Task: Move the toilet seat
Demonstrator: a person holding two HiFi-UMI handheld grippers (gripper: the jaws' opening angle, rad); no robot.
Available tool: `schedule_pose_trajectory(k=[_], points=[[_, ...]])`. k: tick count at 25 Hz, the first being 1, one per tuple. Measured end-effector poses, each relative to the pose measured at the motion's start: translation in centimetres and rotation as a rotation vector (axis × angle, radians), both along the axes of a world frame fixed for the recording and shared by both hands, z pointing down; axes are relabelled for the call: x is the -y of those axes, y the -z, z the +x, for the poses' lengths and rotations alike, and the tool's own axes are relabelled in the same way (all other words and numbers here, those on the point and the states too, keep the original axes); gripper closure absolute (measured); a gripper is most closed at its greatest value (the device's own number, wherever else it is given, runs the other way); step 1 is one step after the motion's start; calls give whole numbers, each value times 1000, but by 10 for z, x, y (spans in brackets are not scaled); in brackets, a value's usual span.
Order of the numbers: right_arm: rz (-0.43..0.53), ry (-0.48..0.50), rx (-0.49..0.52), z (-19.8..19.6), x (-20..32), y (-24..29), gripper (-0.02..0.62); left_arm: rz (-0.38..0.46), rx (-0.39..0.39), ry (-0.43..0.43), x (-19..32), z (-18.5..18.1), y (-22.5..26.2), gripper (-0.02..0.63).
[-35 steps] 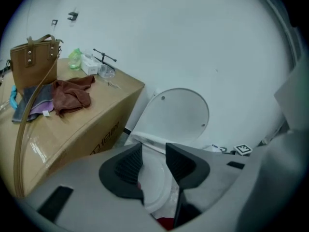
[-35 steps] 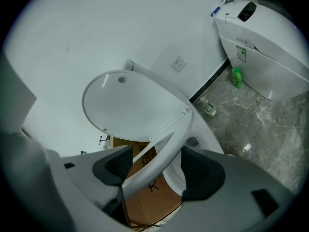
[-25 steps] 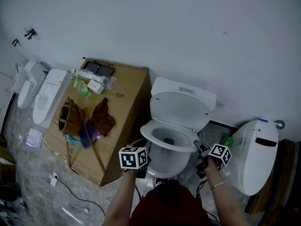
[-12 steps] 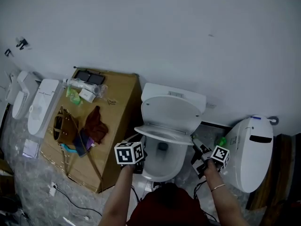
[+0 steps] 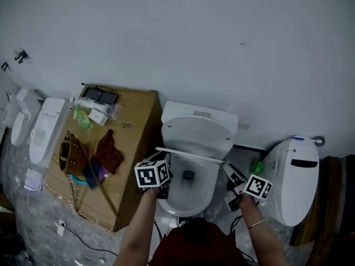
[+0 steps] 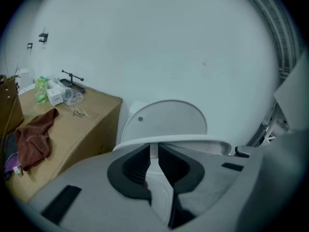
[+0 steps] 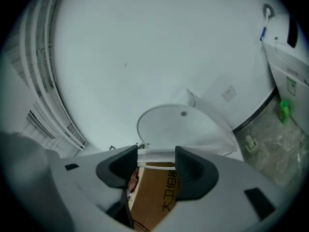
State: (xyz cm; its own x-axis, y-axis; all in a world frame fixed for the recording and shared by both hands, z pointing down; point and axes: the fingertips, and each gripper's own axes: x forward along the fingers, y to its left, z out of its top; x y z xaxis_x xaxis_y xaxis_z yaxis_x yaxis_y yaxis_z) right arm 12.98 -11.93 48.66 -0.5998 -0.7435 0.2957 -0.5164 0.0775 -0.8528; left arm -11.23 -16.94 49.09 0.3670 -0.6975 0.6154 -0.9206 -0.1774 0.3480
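Observation:
The white toilet seat (image 5: 191, 155) hangs half lowered over the bowl (image 5: 188, 195), seen edge-on, while the lid (image 5: 197, 131) behind it stands upright. My left gripper (image 5: 165, 173) is at the seat's left front edge. In the left gripper view its jaws (image 6: 153, 153) are shut on the seat's rim (image 6: 193, 140). My right gripper (image 5: 227, 169) sits at the seat's right edge. In the right gripper view its jaws (image 7: 157, 166) are closing, with the seat's rim (image 7: 157, 154) across the gap between them and the pads not visibly pressing on it.
A big cardboard box (image 5: 133, 143) stands tight against the toilet's left, with a brown cloth (image 5: 108, 148), a bag and small packages on top. Another white toilet (image 5: 294, 182) stands close on the right. More white fixtures (image 5: 44, 126) lie at far left. A wall is behind.
The seat has swung down from nearly upright against the lid to about half lowered. Both grippers have come down and toward me with it.

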Motion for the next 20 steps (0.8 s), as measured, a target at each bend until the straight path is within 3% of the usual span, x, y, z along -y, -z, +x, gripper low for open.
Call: schedule_pose_trajectory(k=[2, 6, 13, 20], points=[[21, 22, -67, -6, 3, 4, 387, 0, 0, 1, 6, 1, 2, 535], [41, 46, -175, -13, 9, 3, 419, 1, 3, -6, 16, 3, 4, 535], [56, 9, -436, -8, 32, -5, 549, 15, 7, -4, 34, 8, 8, 535], [52, 47, -619, -17, 54, -12, 549, 24, 24, 2, 52, 12, 9, 535]])
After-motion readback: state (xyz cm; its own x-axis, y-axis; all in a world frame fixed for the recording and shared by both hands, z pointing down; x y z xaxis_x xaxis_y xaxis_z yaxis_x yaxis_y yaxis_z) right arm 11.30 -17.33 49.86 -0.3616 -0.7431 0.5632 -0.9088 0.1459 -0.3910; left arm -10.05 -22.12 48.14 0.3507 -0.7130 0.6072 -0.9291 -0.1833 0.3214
